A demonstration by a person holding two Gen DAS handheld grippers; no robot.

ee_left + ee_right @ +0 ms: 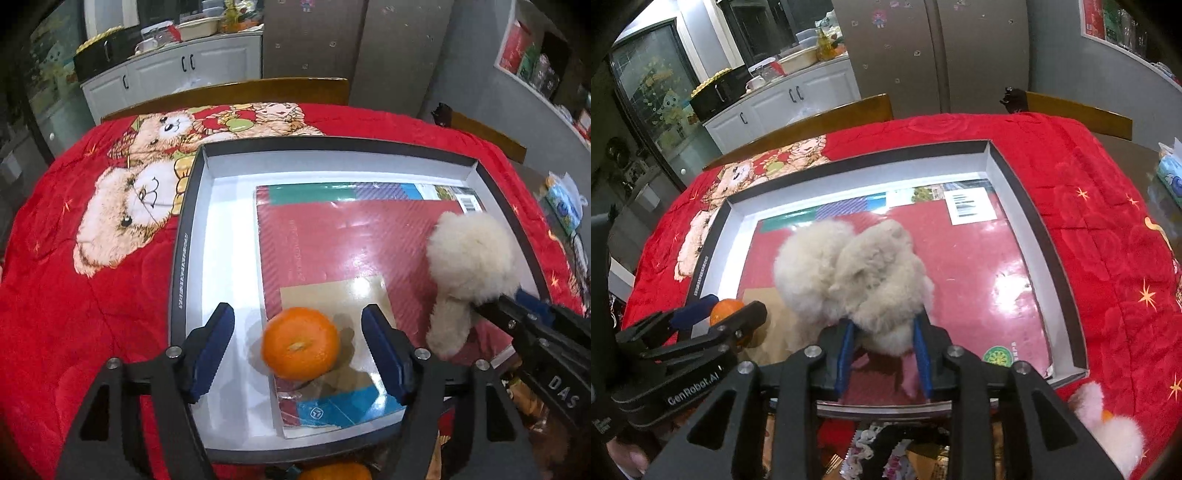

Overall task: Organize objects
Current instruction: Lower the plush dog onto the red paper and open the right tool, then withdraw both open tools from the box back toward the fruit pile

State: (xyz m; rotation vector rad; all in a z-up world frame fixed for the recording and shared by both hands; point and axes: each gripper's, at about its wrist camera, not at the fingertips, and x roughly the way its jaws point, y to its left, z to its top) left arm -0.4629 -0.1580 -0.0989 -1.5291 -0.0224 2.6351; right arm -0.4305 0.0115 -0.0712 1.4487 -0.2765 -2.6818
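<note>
Nearest the left wrist camera, the left gripper [298, 350] hung over the near edge of the tray [177, 258] with its blue-padded fingers [216, 341] spread wide, and the orange [300, 343] sat between them, touching neither pad. The orange rested on the near left corner of the red book [332, 243], on the tan panel of its cover, and its outline was slightly blurred. A second orange [334, 472] showed partly at the very bottom of that view, outside the tray's near rim. From the right wrist camera, the right gripper [884, 354] was clamped on the lower end of the fluffy white toy [857, 273], its blue pads pressing into the fur on either side; the toy's rounded bulk rose above the book, and whether its underside touched the cover could not be told. Just right of that gripper, outside the tray's near right corner, lay another white plush [1108, 428] with a small orange patch, resting on the red blanket [1108, 229]. Farther out, the book filled most of the tray's white floor, its barcode label [969, 205] toward the far right corner. The blanket, printed with teddy bears [129, 206] on the far left, covered the table around the tray. Beyond it stood wooden chair backs [236, 92], a white cabinet [166, 77] with dishes on top, and a grey refrigerator [923, 51].
</note>
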